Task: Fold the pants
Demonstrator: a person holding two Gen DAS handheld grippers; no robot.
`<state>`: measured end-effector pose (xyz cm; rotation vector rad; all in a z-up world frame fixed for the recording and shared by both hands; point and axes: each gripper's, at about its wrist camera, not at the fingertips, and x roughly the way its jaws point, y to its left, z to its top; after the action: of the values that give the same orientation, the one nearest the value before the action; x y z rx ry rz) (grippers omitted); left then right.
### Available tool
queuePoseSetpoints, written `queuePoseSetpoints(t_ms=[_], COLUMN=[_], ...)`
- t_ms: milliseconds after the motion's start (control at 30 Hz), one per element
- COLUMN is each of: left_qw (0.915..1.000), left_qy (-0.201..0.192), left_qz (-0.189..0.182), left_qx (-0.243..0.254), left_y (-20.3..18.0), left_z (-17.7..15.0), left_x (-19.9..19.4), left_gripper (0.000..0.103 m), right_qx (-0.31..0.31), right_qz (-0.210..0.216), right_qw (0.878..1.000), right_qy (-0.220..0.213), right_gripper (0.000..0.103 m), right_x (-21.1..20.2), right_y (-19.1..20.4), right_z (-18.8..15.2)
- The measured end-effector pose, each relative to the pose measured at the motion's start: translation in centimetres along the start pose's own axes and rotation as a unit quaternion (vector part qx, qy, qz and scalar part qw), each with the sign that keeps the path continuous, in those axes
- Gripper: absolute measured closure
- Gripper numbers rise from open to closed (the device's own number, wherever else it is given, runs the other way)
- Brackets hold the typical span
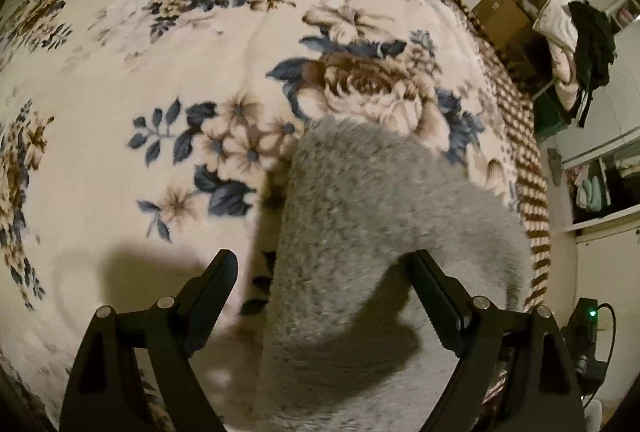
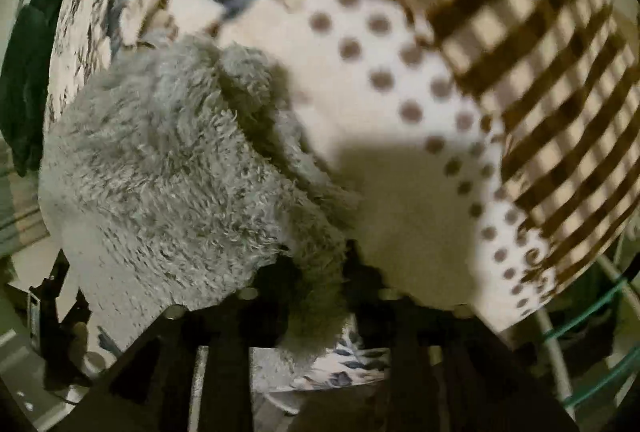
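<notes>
Left wrist view showed the left gripper (image 1: 324, 268) with its jaws spread wide, holding nothing; the fuzzy grey pants (image 1: 360, 232) lay in a long fleecy strip between and beyond the black fingers, on a plush cream bedspread (image 1: 140, 43) printed with brown and blue flowers and edged in brown check. In the right wrist view, the right gripper (image 2: 316, 272) had its jaws pinched together on a shaggy bunch of the pants (image 2: 168, 167), over a dotted part of the bedspread (image 2: 380, 79).
</notes>
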<state>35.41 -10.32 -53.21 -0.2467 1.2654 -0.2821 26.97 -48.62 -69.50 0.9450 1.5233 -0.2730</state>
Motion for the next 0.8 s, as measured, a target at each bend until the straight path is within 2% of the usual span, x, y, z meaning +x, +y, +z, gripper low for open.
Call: queuePoseSetpoints(t_ms=[67, 167, 267, 333, 367, 433, 533, 600, 733, 800], left_qw=[1.0000, 0.9999, 0.9997, 0.9995, 0.9994, 0.9994, 0.9996, 0.9997, 0.9997, 0.9997], left_qy=[-0.006, -0.010, -0.007, -0.001, 0.001, 0.004, 0.011, 0.017, 0.024, 0.024], left_qz=[-0.002, 0.001, 0.012, 0.015, 0.017, 0.017, 0.009, 0.000, -0.004, -0.002], left_qx=[0.001, 0.008, 0.021, 0.027, 0.030, 0.031, 0.023, 0.017, 0.011, 0.009], left_y=[-0.1, -0.5, -0.9, -1.0, -1.0, -0.9, -0.4, -0.2, -0.5, -0.6], left_z=[0.6, 1.8, 2.9, 3.4, 3.7, 4.0, 4.2, 4.3, 4.3, 4.4], left_x=[-0.3, 0.1, 1.5, 2.2, 2.6, 3.0, 3.6, 4.0, 4.7, 4.6], left_gripper=[0.016, 0.016, 0.016, 0.016, 0.016, 0.016, 0.015, 0.013, 0.013, 0.013], right_qx=[-0.009, 0.001, 0.002, 0.002, 0.000, -0.006, -0.023, -0.005, 0.009, 0.001], right_qz=[0.023, 0.108, 0.121, 0.130, 0.140, 0.153, 0.123, 0.119, 0.100, 0.097], right_qw=[0.999, 0.991, 0.988, 0.988, 0.988, 0.987, 0.987, 0.986, 0.989, 0.991], right_qy=[-0.034, -0.075, -0.092, -0.080, -0.067, -0.056, -0.096, -0.115, -0.113, -0.093], right_gripper=[0.039, 0.028, 0.028, 0.028, 0.040, 0.073, 0.078, 0.080, 0.079, 0.075], right_x=[-2.3, -5.0, -4.9, -3.8, -3.0, -1.3, -1.6, -1.3, 0.2, 1.0], right_y=[0.8, 1.0, 1.9, 2.4, 2.9, 3.2, 3.6, 3.7, 3.8, 4.3], right_z=[0.4, 1.3, 3.5, 5.0, 5.7, 7.0, 7.7, 8.6, 10.3, 10.9])
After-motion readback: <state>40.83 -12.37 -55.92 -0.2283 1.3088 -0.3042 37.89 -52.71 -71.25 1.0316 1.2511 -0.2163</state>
